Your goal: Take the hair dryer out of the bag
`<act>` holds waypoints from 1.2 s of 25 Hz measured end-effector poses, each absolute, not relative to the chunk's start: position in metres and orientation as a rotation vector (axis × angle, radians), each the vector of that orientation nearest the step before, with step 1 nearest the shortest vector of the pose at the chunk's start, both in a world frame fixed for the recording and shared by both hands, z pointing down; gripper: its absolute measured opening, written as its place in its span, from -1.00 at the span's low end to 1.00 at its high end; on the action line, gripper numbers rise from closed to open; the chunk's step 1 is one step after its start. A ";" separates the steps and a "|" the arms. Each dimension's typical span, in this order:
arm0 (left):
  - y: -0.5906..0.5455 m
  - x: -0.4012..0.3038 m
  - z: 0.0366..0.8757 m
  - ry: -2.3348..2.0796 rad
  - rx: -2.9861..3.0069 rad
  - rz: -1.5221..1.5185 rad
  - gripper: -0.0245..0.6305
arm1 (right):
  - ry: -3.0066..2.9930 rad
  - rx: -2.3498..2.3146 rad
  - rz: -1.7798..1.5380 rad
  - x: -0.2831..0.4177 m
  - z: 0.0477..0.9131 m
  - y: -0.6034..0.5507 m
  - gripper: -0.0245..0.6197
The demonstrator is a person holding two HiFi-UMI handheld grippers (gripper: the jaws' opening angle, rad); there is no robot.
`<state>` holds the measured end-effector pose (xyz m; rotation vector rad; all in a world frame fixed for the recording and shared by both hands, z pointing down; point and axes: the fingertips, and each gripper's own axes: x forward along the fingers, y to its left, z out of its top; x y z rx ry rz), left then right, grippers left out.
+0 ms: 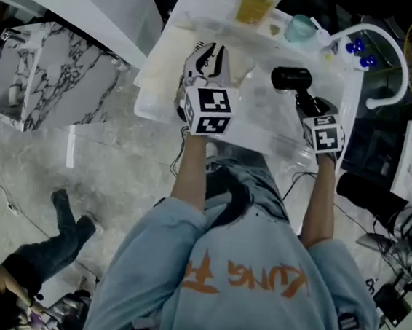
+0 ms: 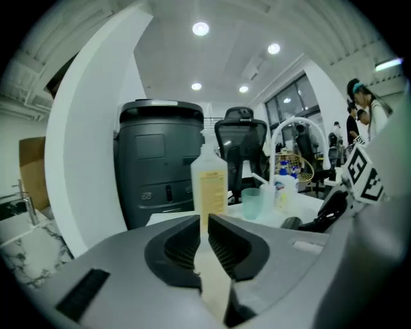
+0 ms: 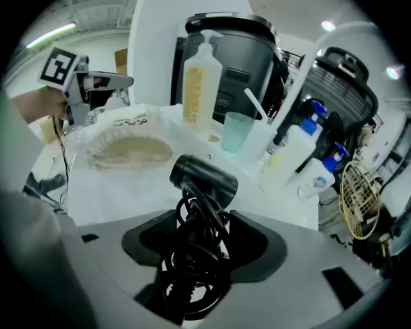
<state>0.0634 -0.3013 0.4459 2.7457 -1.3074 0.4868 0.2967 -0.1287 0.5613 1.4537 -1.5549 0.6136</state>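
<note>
My right gripper [image 1: 301,99] [image 3: 204,228] is shut on the black hair dryer [image 1: 291,79] [image 3: 205,177]. Its handle and coiled cord sit between the jaws, and the barrel points ahead above the white table [image 1: 267,141]. The limp pale bag [image 1: 165,65] [image 3: 128,148] lies flat on the table's left part. My left gripper [image 1: 208,57] [image 2: 204,222] [image 3: 125,81] hangs above the bag's edge, nearly level. Its jaws stand a narrow gap apart with nothing between them.
At the table's far edge stand a yellow pump bottle [image 1: 256,3] [image 2: 210,186] [image 3: 194,80], a teal cup [image 1: 301,28] [image 3: 237,132] and blue-capped spray bottles [image 1: 357,48] [image 3: 308,154]. A dark bin [image 2: 160,160] and an office chair [image 2: 241,148] stand behind. A marble block [image 1: 54,79] lies left.
</note>
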 end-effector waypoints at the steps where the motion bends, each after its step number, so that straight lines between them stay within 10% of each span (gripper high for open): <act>1: -0.297 0.077 0.448 -1.260 2.762 0.469 -0.86 | -1.542 1.476 0.641 0.303 0.566 -0.127 -0.12; 30: -0.295 0.237 0.506 -0.886 2.678 0.543 -0.92 | -1.294 1.613 1.114 0.344 0.678 -0.139 -0.06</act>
